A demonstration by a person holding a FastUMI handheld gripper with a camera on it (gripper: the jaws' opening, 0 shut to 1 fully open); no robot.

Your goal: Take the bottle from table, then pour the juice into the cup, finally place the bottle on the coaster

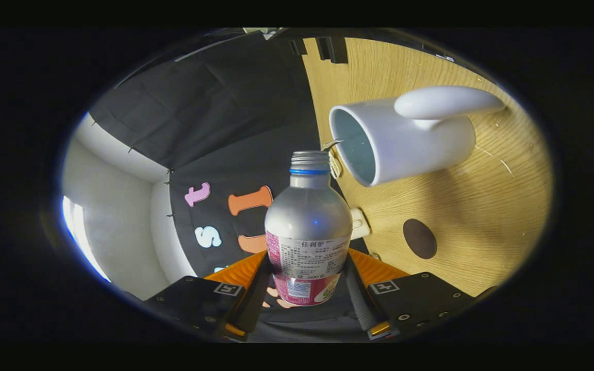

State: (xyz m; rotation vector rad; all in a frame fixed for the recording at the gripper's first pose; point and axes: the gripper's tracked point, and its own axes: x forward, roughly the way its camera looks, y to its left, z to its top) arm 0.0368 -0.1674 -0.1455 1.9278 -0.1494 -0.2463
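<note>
gripper (pixel 307 288) clamped on bottle (pixel 308 226) | bottle mouth beside cup (pixel 405 141) rim | coaster (pixel 419 238) on table (pixel 482 206)

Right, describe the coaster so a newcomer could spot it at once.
Start at the wooden table. The white cup stands on it, ahead of the bottle that the gripper is shut on. The coaster lies apart from the cup, nearer the fingers: a small, flat, dark brown disc, the only dark patch on the pale wood.

Warm overhead light washes the worktop (pixel 482 216); the cup (pixel 405 141) casts a soft shadow, and fisheye distortion bends and dims the edges.
</note>
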